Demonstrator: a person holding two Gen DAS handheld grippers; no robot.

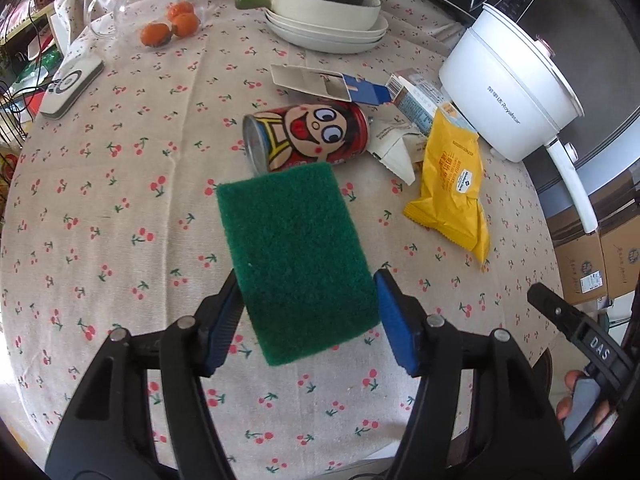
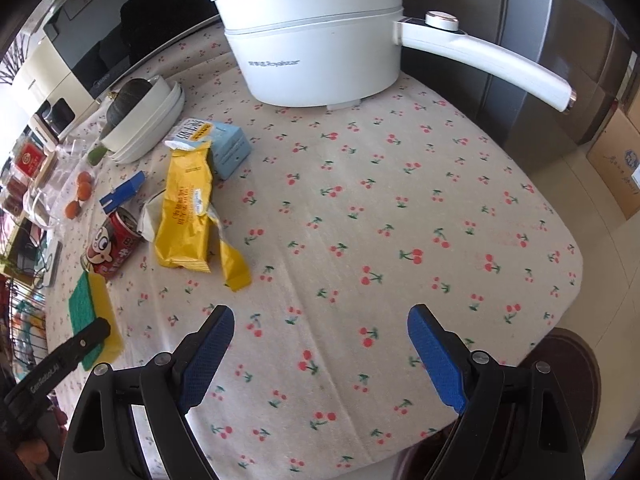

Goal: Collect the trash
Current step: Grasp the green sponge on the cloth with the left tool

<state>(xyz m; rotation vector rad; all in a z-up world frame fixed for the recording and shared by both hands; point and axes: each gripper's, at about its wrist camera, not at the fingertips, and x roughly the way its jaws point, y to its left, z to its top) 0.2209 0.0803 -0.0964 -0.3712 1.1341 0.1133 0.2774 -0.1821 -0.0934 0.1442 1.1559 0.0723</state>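
Straddling the sponge [image 1: 296,256], the left gripper [image 1: 310,322] has pads beside it, grip uncertain; the right gripper [image 2: 320,356] gapes empty. Can [image 1: 306,136] and wrapper [image 1: 452,184], at twelve and two o'clock, remain uncollected.

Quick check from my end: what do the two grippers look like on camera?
Both the left gripper and the right gripper match: black plastic frames with silver rivets and two fingers faced with ribbed blue pads. White lettering marks each body's side. No cables or sleeves show.

Home dining corner — cherry-print tablecloth [image 2: 360,200], electric pot [image 2: 316,44], stacked dishes [image 1: 326,20].
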